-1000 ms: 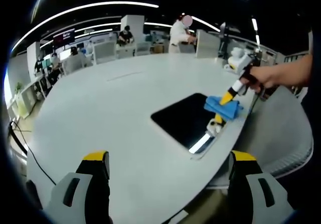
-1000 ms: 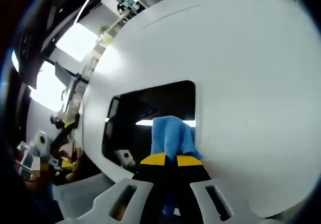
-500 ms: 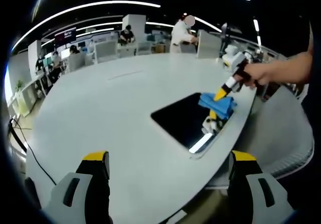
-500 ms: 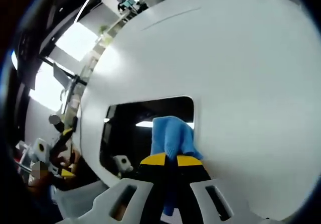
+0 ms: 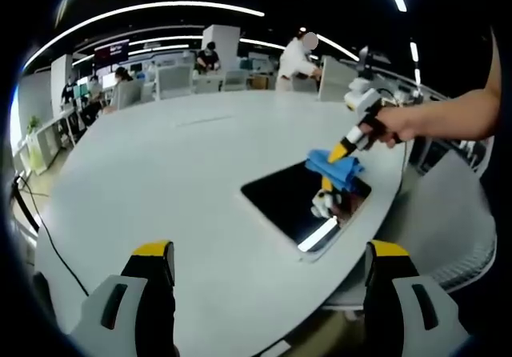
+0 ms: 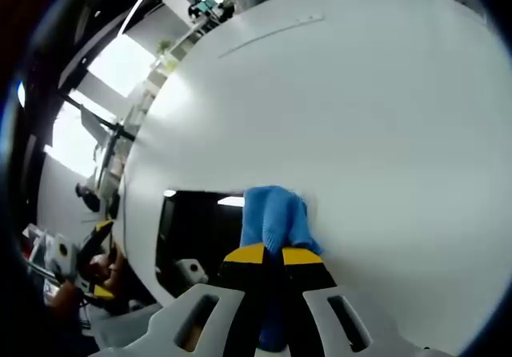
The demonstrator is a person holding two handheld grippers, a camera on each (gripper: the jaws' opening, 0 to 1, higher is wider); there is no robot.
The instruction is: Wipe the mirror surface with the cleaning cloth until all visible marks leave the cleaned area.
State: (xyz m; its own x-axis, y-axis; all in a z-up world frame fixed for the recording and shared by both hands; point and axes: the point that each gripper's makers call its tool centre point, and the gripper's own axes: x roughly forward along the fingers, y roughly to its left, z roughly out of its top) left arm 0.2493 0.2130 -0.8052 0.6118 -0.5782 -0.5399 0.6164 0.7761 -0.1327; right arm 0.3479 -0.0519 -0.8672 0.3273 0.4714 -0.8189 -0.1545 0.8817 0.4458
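A dark rectangular mirror [image 5: 298,205] lies flat on the white table [image 5: 176,181] near its right edge. My right gripper [image 5: 342,150], held by a hand, is shut on a blue cleaning cloth [image 5: 333,167] and presses it onto the mirror's far corner. In the right gripper view the blue cloth [image 6: 273,218] sticks out past the shut yellow-tipped jaws of my right gripper [image 6: 267,254], over the top edge of the mirror [image 6: 196,233]. My left gripper [image 5: 264,261] hangs open above the near table edge, well short of the mirror, holding nothing.
The white table spreads wide to the left and far side. Desks, chairs and several people [image 5: 296,57] stand in the office behind it. A cable [image 5: 36,229] runs along the table's left edge. The person's forearm [image 5: 448,117] reaches in from the right.
The right gripper has pushed the cloth across the mirror toward its far edge. The left gripper's view has shifted only slightly.
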